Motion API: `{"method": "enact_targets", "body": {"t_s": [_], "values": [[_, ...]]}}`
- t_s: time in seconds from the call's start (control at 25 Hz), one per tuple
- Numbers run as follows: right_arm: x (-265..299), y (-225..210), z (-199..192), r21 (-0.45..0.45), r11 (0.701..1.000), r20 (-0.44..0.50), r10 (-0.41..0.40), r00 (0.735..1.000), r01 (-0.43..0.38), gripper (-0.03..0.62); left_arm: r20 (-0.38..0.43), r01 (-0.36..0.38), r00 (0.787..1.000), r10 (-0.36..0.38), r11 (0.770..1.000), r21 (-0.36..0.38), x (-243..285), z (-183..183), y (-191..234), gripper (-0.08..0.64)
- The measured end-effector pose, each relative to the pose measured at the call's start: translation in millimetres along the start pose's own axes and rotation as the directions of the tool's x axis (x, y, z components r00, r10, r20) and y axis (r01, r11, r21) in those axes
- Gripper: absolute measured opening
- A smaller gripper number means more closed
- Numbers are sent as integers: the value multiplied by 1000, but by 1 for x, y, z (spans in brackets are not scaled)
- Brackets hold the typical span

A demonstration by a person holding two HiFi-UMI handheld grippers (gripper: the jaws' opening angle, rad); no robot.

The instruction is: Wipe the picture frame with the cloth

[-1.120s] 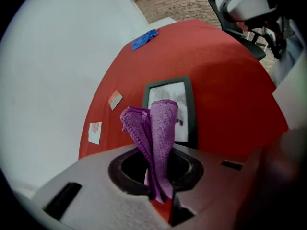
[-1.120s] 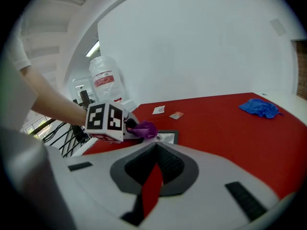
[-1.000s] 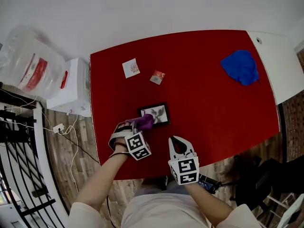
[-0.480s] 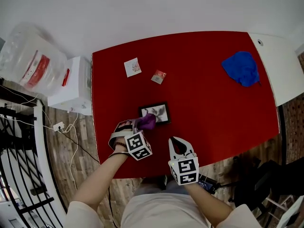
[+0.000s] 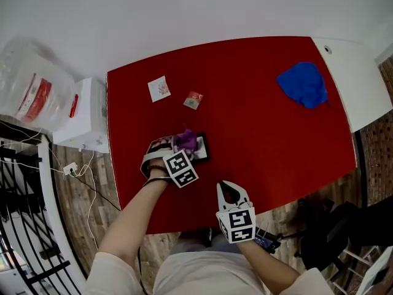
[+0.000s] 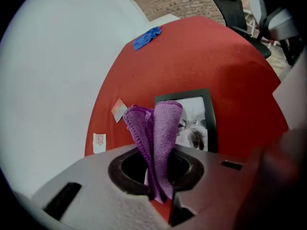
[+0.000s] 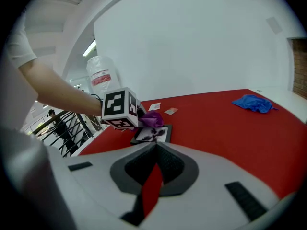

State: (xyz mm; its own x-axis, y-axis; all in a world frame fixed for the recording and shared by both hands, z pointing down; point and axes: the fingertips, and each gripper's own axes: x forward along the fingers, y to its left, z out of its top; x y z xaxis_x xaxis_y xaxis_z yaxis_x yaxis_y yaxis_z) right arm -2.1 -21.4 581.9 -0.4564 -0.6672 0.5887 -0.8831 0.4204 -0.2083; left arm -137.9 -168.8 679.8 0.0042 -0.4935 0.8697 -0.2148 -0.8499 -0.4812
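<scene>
**Mid-stroke on the frame**

Left tool (image 5: 178, 147) clamped on the purple cloth (image 6: 161, 128), held over the picture frame (image 6: 197, 120), which lies flat near the left side of the red desk (image 5: 264, 128). Best to press the cloth flat to the glass and sweep edge to edge, lightly enough not to shove the frame. Right tool (image 5: 228, 190) closed, empty, parked by the near edge. Since a second ago: cloth carried from the frame's near-left corner toward its far side.

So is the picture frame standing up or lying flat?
Lying flat: the picture frame rests face up on the red table, beneath the purple cloth.
</scene>
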Motion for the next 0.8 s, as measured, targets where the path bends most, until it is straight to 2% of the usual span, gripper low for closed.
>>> {"method": "enact_targets", "body": {"t_s": [0.2, 0.52, 0.8], "values": [[3, -1, 1, -4, 1000, 0, 12, 1000, -12, 5, -1, 12, 1000, -12, 1000, 20, -4, -2, -15, 61], [10, 15, 0, -19, 998, -5, 52, 999, -52, 5, 16, 115, 993, -116, 990, 79, -39, 0, -78, 61], [10, 16, -1, -18, 998, -9, 58, 998, -59, 5, 26, 123, 992, -126, 989, 86, -48, 3, -94, 61]]}}
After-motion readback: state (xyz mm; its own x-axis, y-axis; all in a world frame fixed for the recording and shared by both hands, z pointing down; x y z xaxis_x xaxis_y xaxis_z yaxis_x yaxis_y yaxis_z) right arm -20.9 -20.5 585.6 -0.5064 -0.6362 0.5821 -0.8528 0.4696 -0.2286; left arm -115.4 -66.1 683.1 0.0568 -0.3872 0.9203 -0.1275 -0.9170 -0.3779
